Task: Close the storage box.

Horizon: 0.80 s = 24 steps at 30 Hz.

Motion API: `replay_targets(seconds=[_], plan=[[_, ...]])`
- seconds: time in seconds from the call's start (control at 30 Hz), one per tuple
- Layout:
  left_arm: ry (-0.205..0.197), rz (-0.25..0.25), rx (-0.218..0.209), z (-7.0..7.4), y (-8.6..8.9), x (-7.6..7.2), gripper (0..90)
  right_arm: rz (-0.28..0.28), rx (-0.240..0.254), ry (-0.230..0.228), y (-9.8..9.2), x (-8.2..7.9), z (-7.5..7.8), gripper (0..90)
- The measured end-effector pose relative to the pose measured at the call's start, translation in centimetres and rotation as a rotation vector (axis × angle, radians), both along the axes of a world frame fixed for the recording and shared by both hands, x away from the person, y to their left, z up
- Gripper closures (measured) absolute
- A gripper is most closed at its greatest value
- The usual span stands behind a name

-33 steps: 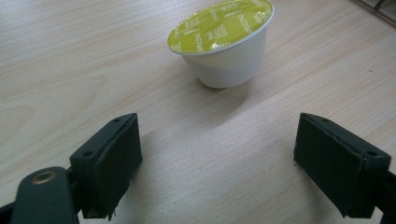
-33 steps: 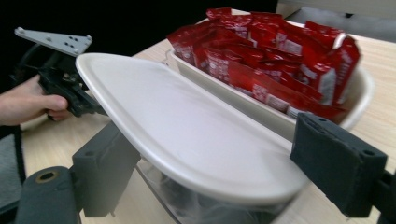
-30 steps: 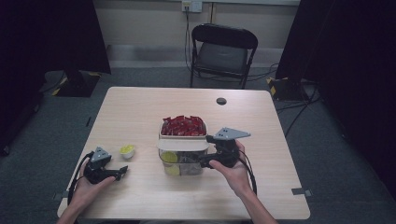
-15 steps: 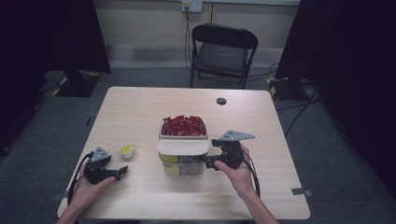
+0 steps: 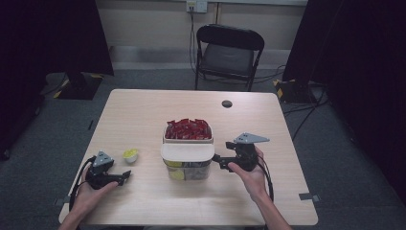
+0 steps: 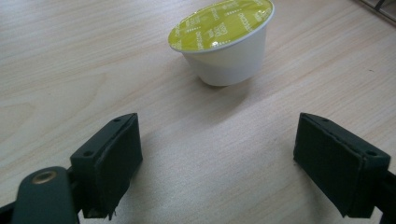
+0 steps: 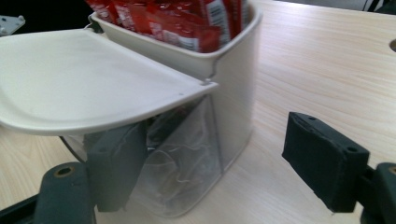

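Observation:
A cream two-part container (image 5: 187, 153) stands mid-table; its rear bin holds red sachets (image 5: 187, 129) (image 7: 187, 18), and its front part has a clear wall under a flat cream lid (image 7: 88, 79). A small white pod with a yellow-green foil top (image 5: 130, 154) (image 6: 224, 39) sits left of it. My left gripper (image 5: 125, 176) (image 6: 217, 163) rests on the table just short of the pod, open and empty. My right gripper (image 5: 218, 160) (image 7: 212, 165) is open beside the container's right side, one jaw close to the clear wall, holding nothing.
A round dark grommet hole (image 5: 227, 103) lies at the table's far right. A black folding chair (image 5: 229, 52) stands beyond the far edge. Cables trail on the grey floor to the right. Bare wood surrounds the container on all sides.
My right gripper has drawn back to the right, away from the container's front. The left gripper and the pod have stayed put.

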<state>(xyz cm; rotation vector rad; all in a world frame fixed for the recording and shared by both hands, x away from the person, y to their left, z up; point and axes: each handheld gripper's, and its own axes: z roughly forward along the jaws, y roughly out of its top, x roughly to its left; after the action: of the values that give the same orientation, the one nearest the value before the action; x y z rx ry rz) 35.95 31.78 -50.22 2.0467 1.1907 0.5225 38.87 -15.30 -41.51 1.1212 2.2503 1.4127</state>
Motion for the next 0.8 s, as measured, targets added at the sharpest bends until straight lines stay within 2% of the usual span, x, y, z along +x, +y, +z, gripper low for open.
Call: replay_targets(seconds=[0.17, 0.4, 0.63, 0.8], plan=[[0.000, 0.000, 0.000, 0.0, 0.0, 0.0, 14.6, -0.081, 0.002, 0.000, -1.2, 0.3, 0.0, 21.1], [0.000, 0.000, 0.000, 0.0, 0.0, 0.0, 14.6, -0.112, 0.042, -0.012, -2.4, 0.6, 0.2, 19.1], [0.000, 0.005, 0.006, 0.0, 0.2, -0.2, 14.6, -0.154, 0.041, -0.011, -3.3, 0.9, 0.0, 15.0], [0.003, 0.016, -0.006, 0.0, 0.3, -0.3, 14.7, -0.207, 0.014, -0.001, -4.3, 1.0, -0.2, 14.2]])
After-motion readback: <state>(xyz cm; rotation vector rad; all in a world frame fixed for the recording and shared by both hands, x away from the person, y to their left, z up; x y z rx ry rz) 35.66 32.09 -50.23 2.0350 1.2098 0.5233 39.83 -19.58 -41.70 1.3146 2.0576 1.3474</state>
